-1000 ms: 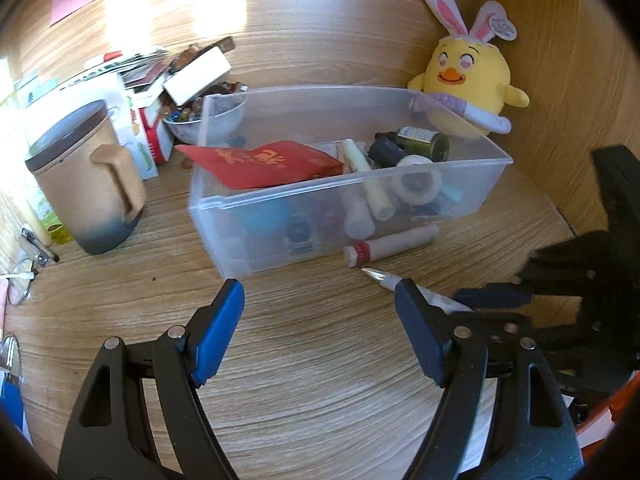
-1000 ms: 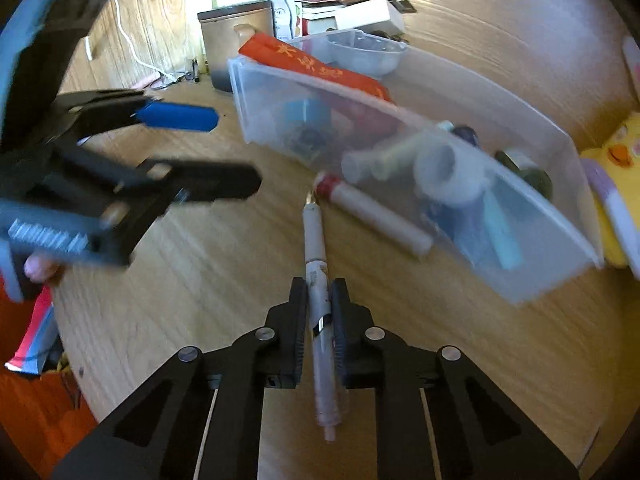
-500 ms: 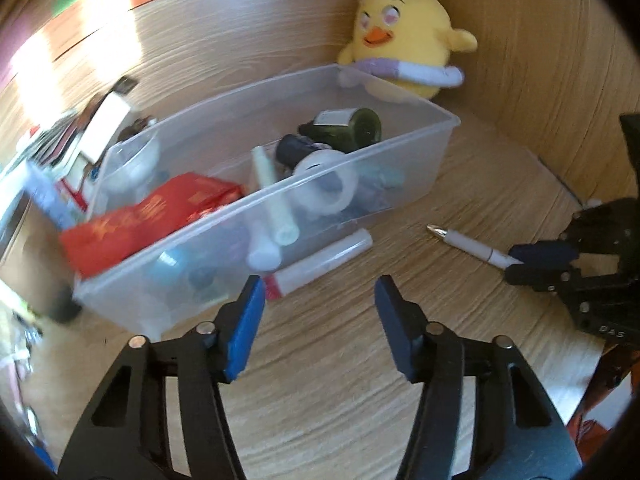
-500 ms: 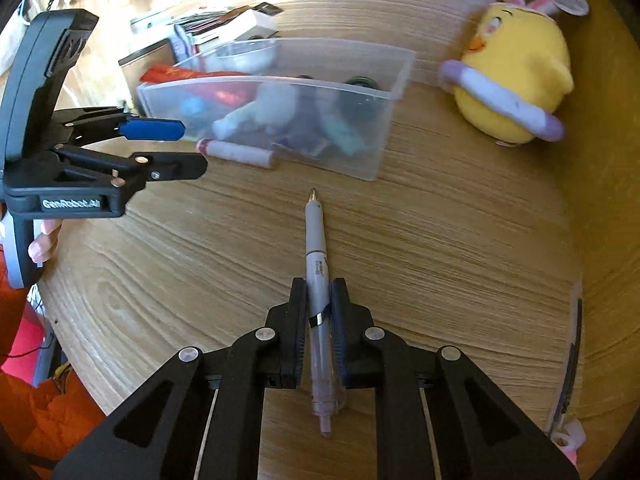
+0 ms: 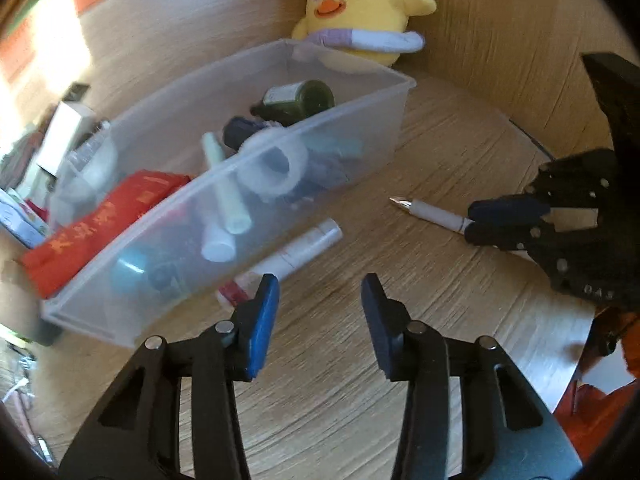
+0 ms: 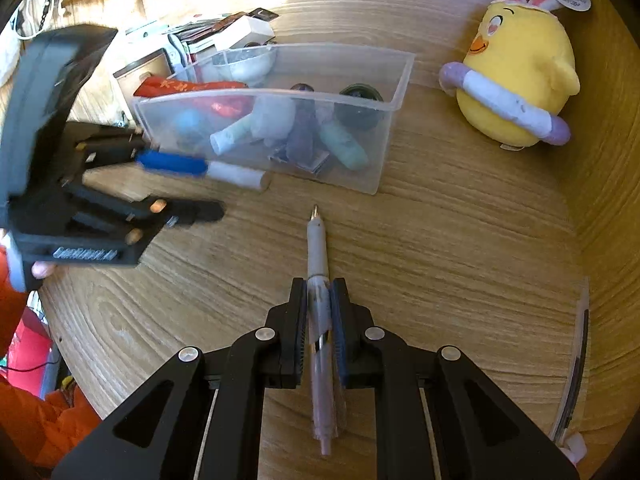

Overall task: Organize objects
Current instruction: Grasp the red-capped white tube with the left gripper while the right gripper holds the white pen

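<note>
1. The pen [image 6: 318, 248] is clamped lengthwise between the jaws of the right gripper [image 6: 319, 300], tip forward and well past the fingertips, its rear end trailing back under the jaws. Held along the fingers like this, it can probably be steered tip-first into the box.
2. The pen hangs over the wooden desk [image 6: 460, 240], just short of the clear plastic box [image 6: 396, 92], its tip aimed at the box's near wall. The box already holds tubes, a dark green bottle [image 5: 304, 98], a roll of tape [image 5: 276, 170] and a red packet [image 5: 108, 216], so it reads as the collecting place.
3. The left gripper [image 5: 318, 286] holds nothing; its jaws have just been narrowing and stand partly apart over bare wood. Its blue left pad [image 5: 262, 324] sits close to the red-capped end of the white tube [image 5: 296, 250], which lies on the desk against the box's outer wall, likely the left hand's next pick.
4. That tube's snug fit along the wall leaves little room for a finger on the box side.
5. A yellow plush chick [image 6: 520, 76] stands beyond the box's right end, well clear of the pen's path. Books and a mug crowd the far left end.
</note>
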Demonstrator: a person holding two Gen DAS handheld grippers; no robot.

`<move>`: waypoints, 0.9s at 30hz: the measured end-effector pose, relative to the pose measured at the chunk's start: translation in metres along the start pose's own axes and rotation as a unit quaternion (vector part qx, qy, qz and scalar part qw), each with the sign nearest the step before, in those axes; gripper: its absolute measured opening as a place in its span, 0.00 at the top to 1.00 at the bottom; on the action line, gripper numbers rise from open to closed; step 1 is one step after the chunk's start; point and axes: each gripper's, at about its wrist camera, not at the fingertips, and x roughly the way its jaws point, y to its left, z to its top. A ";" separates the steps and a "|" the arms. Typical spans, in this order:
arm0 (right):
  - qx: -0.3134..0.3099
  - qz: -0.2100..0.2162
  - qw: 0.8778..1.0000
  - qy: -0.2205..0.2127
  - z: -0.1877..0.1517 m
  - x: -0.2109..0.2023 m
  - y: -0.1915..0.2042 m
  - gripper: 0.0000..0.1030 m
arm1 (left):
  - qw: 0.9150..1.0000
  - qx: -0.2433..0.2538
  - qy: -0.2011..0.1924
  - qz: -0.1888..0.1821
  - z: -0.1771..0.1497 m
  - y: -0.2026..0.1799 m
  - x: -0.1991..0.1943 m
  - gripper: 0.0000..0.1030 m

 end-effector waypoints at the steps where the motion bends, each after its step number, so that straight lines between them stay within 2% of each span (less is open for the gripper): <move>1: 0.001 0.001 1.000 -0.001 0.002 0.000 0.000 0.89 | 1.000 0.003 -0.006 0.006 0.001 0.000 -0.003 0.58; 4: 0.000 0.000 1.000 0.004 0.004 0.002 0.001 0.89 | 1.000 0.010 -0.011 0.012 0.005 0.004 -0.003 0.57; 7: -0.002 -0.002 1.000 0.011 0.004 0.005 0.004 0.89 | 1.000 0.028 0.004 0.011 0.008 0.007 0.009 0.57; 9: -0.004 -0.004 1.000 0.014 0.004 0.007 0.006 0.88 | 0.999 0.028 0.021 0.000 0.008 0.009 0.021 0.56; 12: -0.003 -0.006 1.000 0.017 0.006 0.009 0.008 0.85 | 1.000 0.022 0.015 -0.015 0.003 0.013 0.020 0.57; 14: -0.005 -0.016 1.000 0.017 0.007 0.010 0.009 0.83 | 0.999 0.015 0.011 -0.029 -0.003 0.014 0.018 0.64; 16: -0.005 -0.017 1.000 0.015 0.008 0.012 0.011 0.83 | 0.999 0.009 0.008 -0.038 -0.007 0.014 0.016 0.80; 17: -0.006 -0.018 1.000 0.013 0.009 0.012 0.013 0.83 | 0.999 0.005 0.008 -0.042 -0.009 0.014 0.015 0.84; 20: -0.015 -0.025 1.000 0.008 0.010 0.014 0.020 0.83 | 0.999 -0.009 0.002 -0.035 -0.015 0.013 0.013 0.86; 23: -0.025 -0.024 0.999 0.003 0.010 0.016 0.029 0.89 | 0.999 -0.027 -0.004 -0.025 -0.022 0.011 0.008 0.86; 27: -0.020 -0.004 1.000 -0.005 0.011 0.012 0.037 0.90 | 0.998 -0.059 -0.022 -0.022 -0.033 0.015 -0.004 0.86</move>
